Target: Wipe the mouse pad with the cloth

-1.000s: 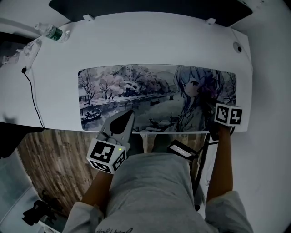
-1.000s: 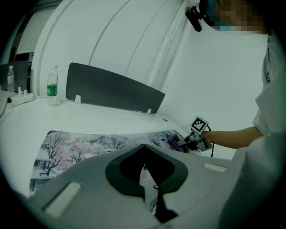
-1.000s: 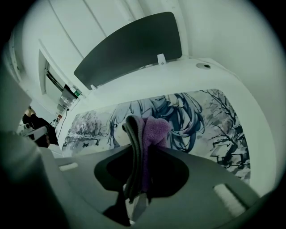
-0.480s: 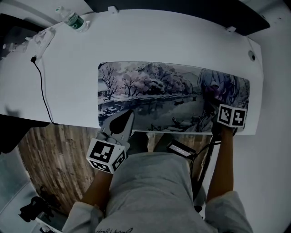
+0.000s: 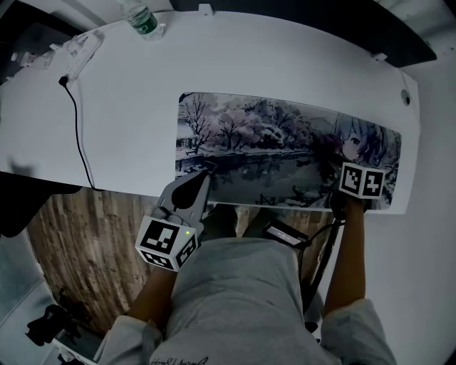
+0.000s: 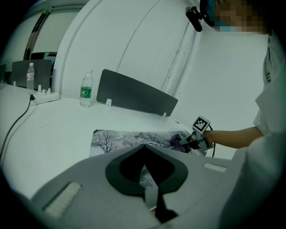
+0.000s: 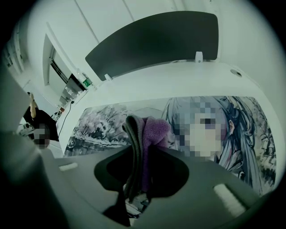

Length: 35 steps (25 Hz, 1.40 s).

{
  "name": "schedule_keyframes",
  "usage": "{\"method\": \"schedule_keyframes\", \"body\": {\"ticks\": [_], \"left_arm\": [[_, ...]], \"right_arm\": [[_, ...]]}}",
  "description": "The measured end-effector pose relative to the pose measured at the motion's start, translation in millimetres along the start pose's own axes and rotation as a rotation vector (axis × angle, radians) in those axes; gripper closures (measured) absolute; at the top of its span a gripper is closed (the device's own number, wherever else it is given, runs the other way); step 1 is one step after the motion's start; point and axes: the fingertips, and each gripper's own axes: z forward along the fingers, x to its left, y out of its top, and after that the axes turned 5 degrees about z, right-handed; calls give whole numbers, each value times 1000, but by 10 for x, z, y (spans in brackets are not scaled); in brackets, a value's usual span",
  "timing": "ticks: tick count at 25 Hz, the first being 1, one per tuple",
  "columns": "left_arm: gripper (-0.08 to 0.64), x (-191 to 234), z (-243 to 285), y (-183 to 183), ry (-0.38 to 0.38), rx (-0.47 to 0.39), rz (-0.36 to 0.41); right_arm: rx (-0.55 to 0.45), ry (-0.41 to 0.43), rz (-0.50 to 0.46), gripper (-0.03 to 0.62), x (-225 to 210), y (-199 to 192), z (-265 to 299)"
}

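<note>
A clear bottle [image 5: 142, 18] with a green label is standing at the desk's [image 5: 128, 107] far edge. The right gripper [image 7: 139, 147] is clamping a purple cloth [image 7: 154, 129] over the right end of the long mouse pad [image 5: 271, 142], which is showing printed trees. The left gripper [image 6: 144, 154], jaws together and empty, is pointing at the pad's near left edge.

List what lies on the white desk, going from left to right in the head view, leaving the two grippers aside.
power strip → water bottle → mouse pad
</note>
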Motion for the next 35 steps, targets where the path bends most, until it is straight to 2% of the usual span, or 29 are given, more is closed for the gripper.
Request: {"method": "schedule_keyframes", "body": {"ticks": [13,35], "left_arm": [[547,474,-331,1,17,-31,-20],[546,1097,-714,-60,75,-55,-55]], "right_arm": [[36,45,-64,497,901,-15,333],[99,180,-165,497,2245,-78,834]]}}
